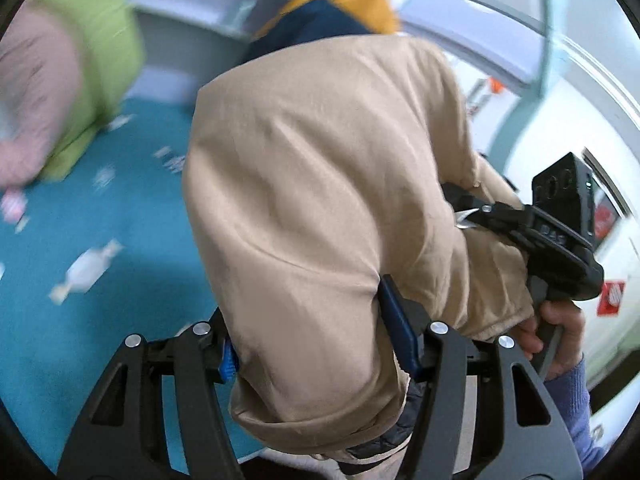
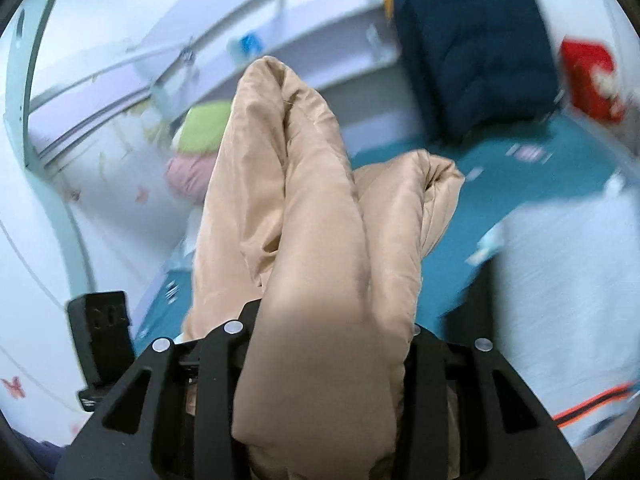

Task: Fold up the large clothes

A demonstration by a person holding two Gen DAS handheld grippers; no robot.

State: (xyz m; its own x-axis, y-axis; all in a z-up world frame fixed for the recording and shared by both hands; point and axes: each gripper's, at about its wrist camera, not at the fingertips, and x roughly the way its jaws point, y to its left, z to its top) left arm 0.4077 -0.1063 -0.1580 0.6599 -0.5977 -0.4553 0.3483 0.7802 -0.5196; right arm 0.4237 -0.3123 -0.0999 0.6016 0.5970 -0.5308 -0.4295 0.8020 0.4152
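Your left wrist camera looks forward along the left gripper (image 1: 316, 344), very close to the beige garment (image 1: 320, 200), facing down toward the teal bed cover (image 1: 100, 312). Your right wrist camera looks along the right gripper (image 2: 328, 344), equally close. Both views share the garment, the bed cover, the green cushion (image 2: 204, 124) and the navy item (image 2: 472, 48).

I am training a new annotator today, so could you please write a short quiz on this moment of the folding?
1. True or false: both tongs grip the beige padded jacket.
2. What colour is the bed sheet beneath? A red, B teal, C black.
3. Fill in: the folded garment standing at the back of the bed is ____ blue.

Key: 1 true, left tongs and right tongs each hold the jacket; 2 B; 3 navy.
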